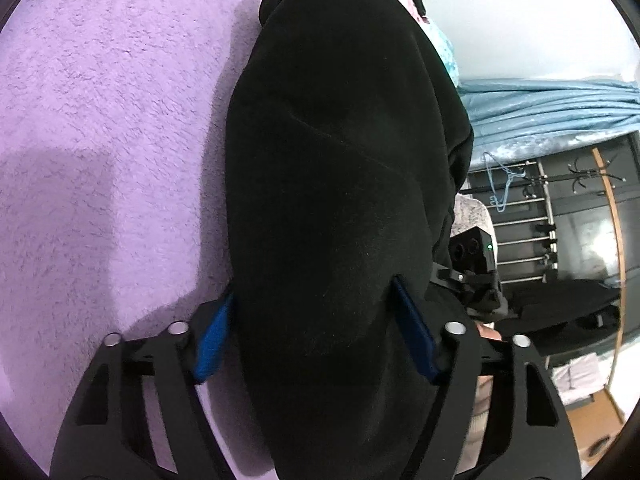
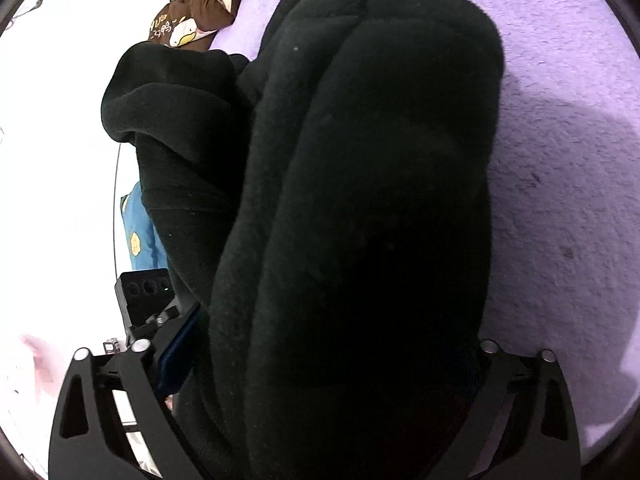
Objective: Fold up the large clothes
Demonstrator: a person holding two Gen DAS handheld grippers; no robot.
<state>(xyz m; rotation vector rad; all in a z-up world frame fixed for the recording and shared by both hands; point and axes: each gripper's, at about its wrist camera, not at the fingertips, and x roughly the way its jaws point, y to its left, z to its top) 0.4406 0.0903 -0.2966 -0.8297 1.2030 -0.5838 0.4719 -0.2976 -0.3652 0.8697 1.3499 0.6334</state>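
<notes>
A thick, folded black fleece garment (image 1: 340, 184) lies lengthwise on a lilac plush bedspread (image 1: 100, 120) and fills the middle of both views. My left gripper (image 1: 312, 288) has the near end of the bundle between its blue pads (image 1: 210, 344), and both pads lie against the fabric. In the right wrist view the same black garment (image 2: 360, 200) bulges between the fingers of my right gripper (image 2: 336, 320). Its left pad (image 2: 180, 352) touches the cloth; the right pad is hidden under the fabric. The lilac bedspread (image 2: 560, 160) shows to the right.
The other gripper's black camera block (image 1: 474, 250) sits just right of the garment, and likewise in the right view (image 2: 146, 290). A blue curtain (image 1: 552, 108), a metal rack with a hanger (image 1: 520, 208), a brown cartoon cushion (image 2: 192, 12) and a blue cloth (image 2: 140, 232) lie beyond the bed.
</notes>
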